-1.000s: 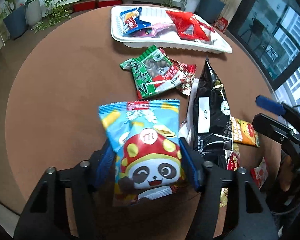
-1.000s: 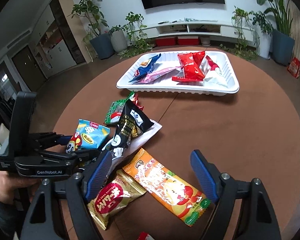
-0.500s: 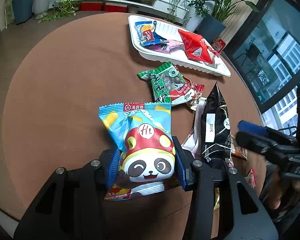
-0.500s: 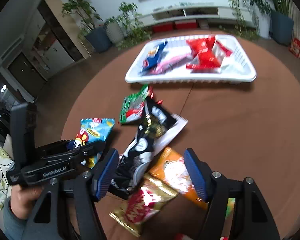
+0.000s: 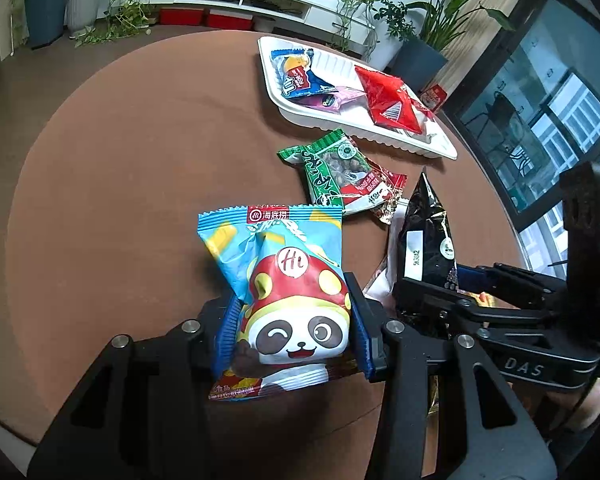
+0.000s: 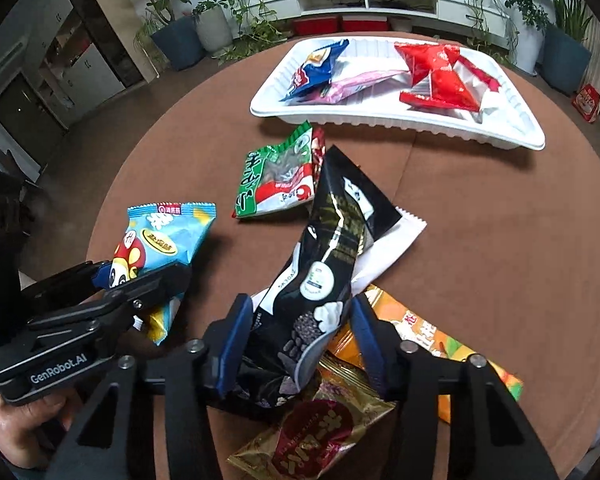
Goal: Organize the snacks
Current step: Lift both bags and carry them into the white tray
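Brown counter (image 6: 500,248) holds everything. The white tray (image 6: 516,120) at the far side already has some snacks, so mine should go there too. My right jaws have just been closing and now pinch the black bag (image 6: 324,280). My left jaws squeeze the panda bag (image 5: 288,300), ready to lift. The gold packet (image 6: 312,436) and orange packet (image 6: 440,344) are partly hidden under the black bag.
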A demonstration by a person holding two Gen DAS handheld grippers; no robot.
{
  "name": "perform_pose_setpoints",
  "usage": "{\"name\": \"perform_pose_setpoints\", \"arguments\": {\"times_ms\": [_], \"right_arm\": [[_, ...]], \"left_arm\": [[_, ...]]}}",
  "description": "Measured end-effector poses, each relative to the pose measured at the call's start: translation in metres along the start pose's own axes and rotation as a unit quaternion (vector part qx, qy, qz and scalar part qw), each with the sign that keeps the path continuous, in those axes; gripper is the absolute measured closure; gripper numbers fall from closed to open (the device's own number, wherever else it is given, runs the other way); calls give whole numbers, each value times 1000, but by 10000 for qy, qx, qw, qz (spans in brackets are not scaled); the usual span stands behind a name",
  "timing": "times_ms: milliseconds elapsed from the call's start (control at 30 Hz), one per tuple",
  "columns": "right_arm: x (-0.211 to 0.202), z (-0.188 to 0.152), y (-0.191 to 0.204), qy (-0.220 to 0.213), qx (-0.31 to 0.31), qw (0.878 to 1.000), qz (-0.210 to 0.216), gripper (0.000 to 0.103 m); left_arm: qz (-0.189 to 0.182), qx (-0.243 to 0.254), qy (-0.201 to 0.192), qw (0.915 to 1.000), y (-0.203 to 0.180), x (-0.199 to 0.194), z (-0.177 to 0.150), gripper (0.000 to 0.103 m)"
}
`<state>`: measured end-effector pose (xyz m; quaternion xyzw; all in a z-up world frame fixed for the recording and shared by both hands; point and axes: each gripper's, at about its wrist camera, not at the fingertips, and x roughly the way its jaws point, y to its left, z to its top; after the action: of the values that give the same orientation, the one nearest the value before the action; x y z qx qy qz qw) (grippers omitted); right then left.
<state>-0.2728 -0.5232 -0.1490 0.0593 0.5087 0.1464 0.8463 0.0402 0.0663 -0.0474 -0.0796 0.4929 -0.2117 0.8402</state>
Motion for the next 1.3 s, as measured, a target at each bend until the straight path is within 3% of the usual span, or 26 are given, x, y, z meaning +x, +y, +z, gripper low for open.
{"name": "perform_pose_setpoints", "arguments": {"times_ms": [167,500,833,1300], "right_arm": [[0,1,1,-50,-43,10000,28,68],[-9,0,-7,-160,149,9995,248,86],[-19,-7,-15,-281,339,9982,399,87],[-66,-7,-35,-882,538,9927,621,87]], "left_arm": [[-53,78,22,10000,-2,1,-1,59],[-166,156,-19,9997,-3,-1,-1,59],[-234,173,-71,9996,-3,-4,-1,59],[-513,164,-398,9978,-3,-25,-3,60]]}}
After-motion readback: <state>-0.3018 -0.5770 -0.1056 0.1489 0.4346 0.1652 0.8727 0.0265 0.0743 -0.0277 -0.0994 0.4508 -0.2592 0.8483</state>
